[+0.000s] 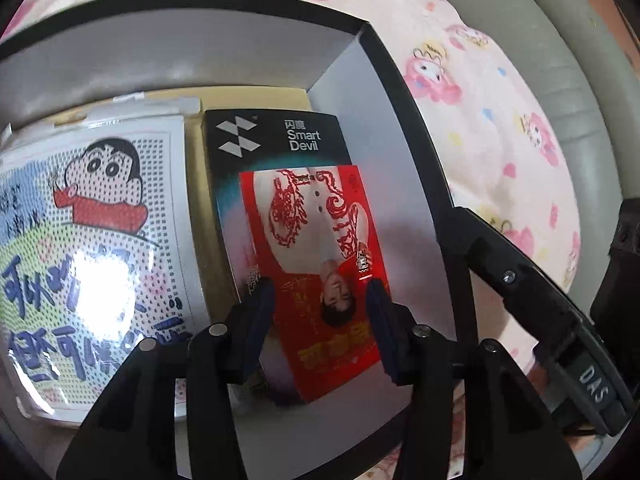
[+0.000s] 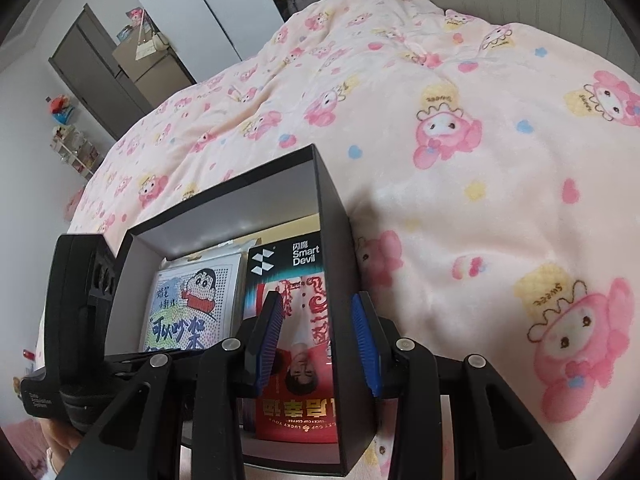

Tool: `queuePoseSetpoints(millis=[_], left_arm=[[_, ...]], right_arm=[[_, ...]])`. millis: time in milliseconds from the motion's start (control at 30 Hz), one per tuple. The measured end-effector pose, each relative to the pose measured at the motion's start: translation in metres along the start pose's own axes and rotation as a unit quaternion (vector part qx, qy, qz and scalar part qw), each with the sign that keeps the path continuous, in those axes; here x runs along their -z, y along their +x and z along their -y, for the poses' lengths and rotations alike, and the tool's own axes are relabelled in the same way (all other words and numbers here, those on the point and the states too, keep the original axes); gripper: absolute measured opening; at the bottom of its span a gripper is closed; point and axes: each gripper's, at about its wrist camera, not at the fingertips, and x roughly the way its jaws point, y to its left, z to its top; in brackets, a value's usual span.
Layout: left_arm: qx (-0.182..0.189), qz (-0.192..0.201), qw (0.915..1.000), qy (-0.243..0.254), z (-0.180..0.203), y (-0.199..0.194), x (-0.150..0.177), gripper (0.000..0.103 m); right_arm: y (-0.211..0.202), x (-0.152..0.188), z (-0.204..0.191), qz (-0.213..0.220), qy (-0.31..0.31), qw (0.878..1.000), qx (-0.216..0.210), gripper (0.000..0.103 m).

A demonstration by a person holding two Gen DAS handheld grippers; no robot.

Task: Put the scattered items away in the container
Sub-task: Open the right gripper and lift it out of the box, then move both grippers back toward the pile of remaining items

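I note the red printed card packet (image 1: 320,276) lies inside the black cardboard box (image 1: 404,128); my left gripper (image 1: 320,312) stands released above it. My right gripper (image 2: 316,344), also released, straddles the box wall; I should withdraw straight up.

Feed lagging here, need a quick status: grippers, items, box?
Left gripper open over red packet. Right gripper open, straddling black box wall. Red packet on Smart Devil box, inside. No obstruction visible.

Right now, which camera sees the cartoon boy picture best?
The left wrist view: the cartoon boy picture fills its left side inside the black box, apart from some glare. The right wrist view shows it smaller, its bottom hidden behind the left hand-held gripper.
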Motion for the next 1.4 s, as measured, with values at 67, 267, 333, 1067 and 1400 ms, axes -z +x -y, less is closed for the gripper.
queuePoseSetpoints(millis=[67, 267, 333, 1067, 1400], left_arm=[[0.016, 0.006, 0.9998, -0.003, -0.002, -0.007, 0.003, 0.046], [-0.091, 0.095, 0.9908, 0.034, 0.006, -0.046, 0.021, 0.047], [-0.118, 0.124, 0.9842, 0.045, 0.013, -0.06, 0.029, 0.047], [-0.17, 0.215, 0.9572, 0.093, 0.042, -0.176, 0.148, 0.047], [-0.163, 0.215, 0.9609, 0.061, -0.001, -0.205, 0.195, 0.047]], right_arm=[[-0.001, 0.001, -0.003, 0.0, -0.005, 1.0, 0.003, 0.033], [-0.018, 0.002, -0.019, 0.039, -0.048, 0.997, 0.047, 0.033], [-0.024, 0.003, -0.027, 0.053, -0.066, 0.995, 0.06, 0.034], [-0.134, 0.102, -0.113, 0.127, -0.091, 0.987, 0.041, 0.048], [-0.135, 0.143, -0.165, 0.107, -0.139, 0.984, 0.017, 0.048]])
